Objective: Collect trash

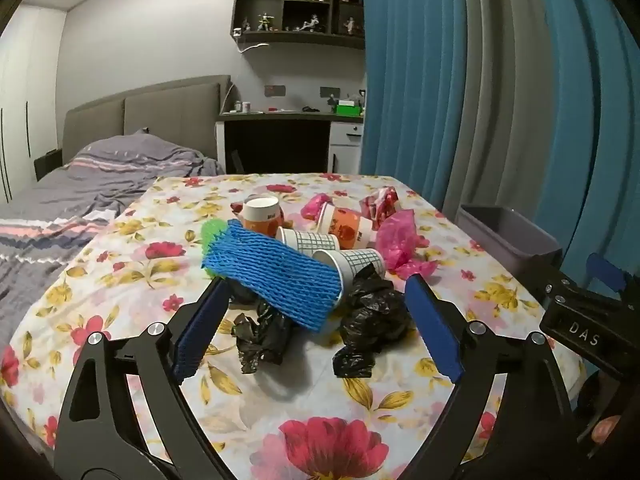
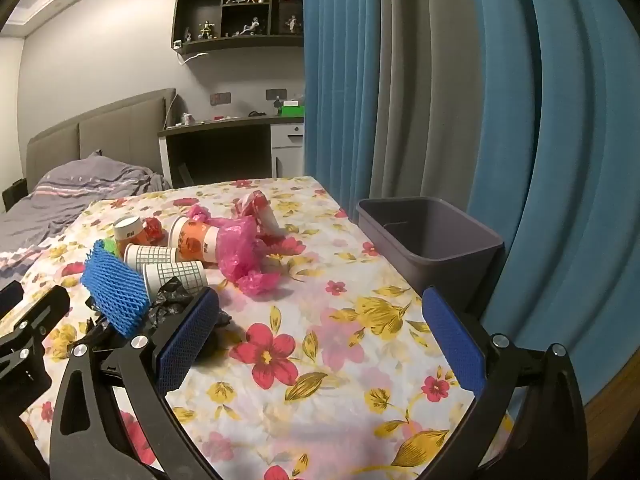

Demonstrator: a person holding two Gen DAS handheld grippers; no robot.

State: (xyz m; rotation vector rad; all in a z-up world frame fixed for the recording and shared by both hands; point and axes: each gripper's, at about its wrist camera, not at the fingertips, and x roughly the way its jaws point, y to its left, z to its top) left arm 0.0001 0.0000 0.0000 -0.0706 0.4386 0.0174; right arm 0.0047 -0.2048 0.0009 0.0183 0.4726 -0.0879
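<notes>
While both pairs of jaws stand wide apart with nothing gripped, the litter lies heaped on a table spread with a floral cloth (image 1: 132,280).

Between the ribbed blue pads of the left gripper (image 1: 316,320) lies crumpled black plastic film (image 1: 372,320), glossy and creased, in two lumps: one just inside the right pad, the other (image 1: 260,340) nearer the left pad. Neither pad touches them. Slanting across the gap, just beyond the fingertips, is a blue foam net sleeve (image 1: 276,276), a flat diamond-mesh tube. Its far end rests beside a green foam net (image 1: 210,232); its near end covers part of a white paper cup with a grid print (image 1: 356,262), tipped on its side. A second grid cup (image 1: 308,240) lies behind that, and farther out are two orange-and-white paper cups, one upright (image 1: 262,216), one on its side (image 1: 344,228). To the right of the cups sits a crinkled pink plastic bag (image 1: 400,244), with a red-and-white wrapper (image 1: 380,200) beyond it.

Only bare flowered cloth shows between the pads of the right gripper (image 2: 320,320). The black film and blue sleeve lie just outside its left pad (image 2: 188,336). Beyond its right fingertip, off the table's edge, stands a grey plastic bin (image 2: 452,264), rectangular and smooth-walled, against blue and grey curtains (image 2: 520,120).
</notes>
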